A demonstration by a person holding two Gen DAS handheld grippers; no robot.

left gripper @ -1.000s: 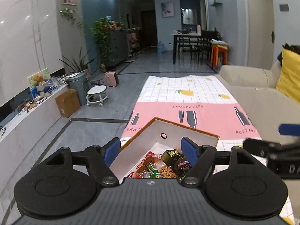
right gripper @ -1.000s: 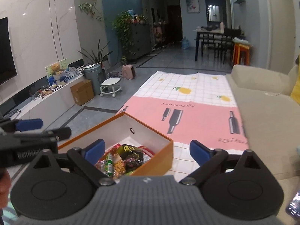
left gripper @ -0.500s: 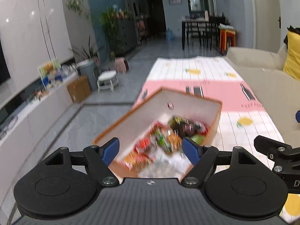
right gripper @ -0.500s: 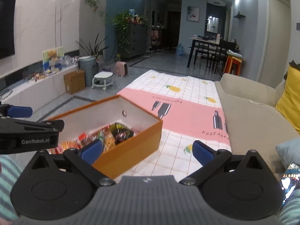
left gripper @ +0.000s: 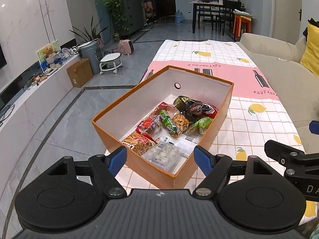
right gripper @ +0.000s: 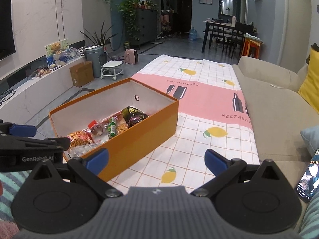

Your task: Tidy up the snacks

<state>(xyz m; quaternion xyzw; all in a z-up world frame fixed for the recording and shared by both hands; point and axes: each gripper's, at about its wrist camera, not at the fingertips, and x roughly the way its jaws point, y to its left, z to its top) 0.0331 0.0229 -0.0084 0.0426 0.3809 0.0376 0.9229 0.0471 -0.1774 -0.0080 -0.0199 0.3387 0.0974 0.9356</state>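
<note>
Left wrist view: orange box (left gripper: pixel 209 137) of snacks (left gripper: pixel 171 123) now fully visible, farther off; both grippers' jaws spread, empty.

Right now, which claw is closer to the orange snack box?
Left. The left claw hangs open right over the near end of the orange snack box; the right claw is open too, off to the box's right.

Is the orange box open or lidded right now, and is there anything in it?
Open, with no lid on the orange box. Its white inside shows, and snack packets cover the near part of its floor; the far end is bare.
</note>
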